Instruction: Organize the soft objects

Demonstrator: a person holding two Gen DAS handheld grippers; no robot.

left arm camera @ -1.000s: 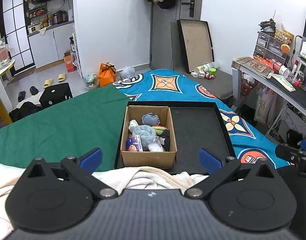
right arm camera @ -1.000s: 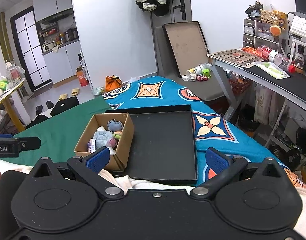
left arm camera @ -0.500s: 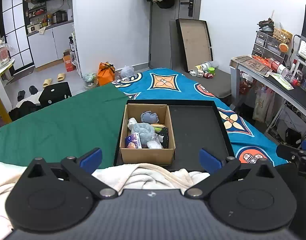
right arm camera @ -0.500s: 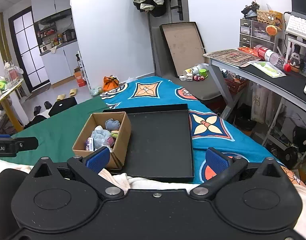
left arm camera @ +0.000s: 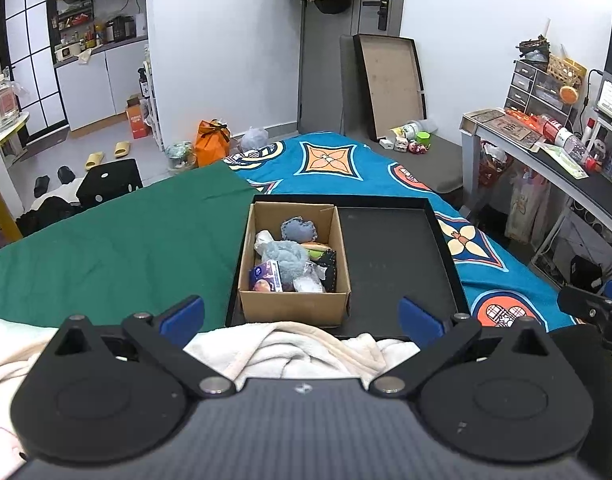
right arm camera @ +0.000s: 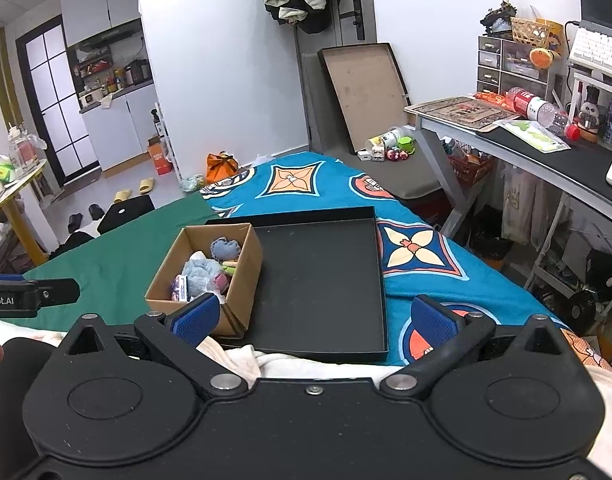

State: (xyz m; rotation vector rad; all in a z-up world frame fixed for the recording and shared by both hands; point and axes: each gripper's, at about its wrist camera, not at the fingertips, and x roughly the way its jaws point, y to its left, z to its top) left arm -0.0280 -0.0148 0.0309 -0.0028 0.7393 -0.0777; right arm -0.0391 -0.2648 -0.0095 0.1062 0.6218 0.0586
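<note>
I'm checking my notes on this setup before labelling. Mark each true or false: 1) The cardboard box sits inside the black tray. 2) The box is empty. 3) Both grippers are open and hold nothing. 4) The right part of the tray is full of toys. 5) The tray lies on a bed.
1) True: the box stands in the left part of the tray.
2) False: it holds soft toys.
3) True: left gripper and right gripper are open, empty.
4) False: that part is bare.
5) True: it rests on the bed.
</note>
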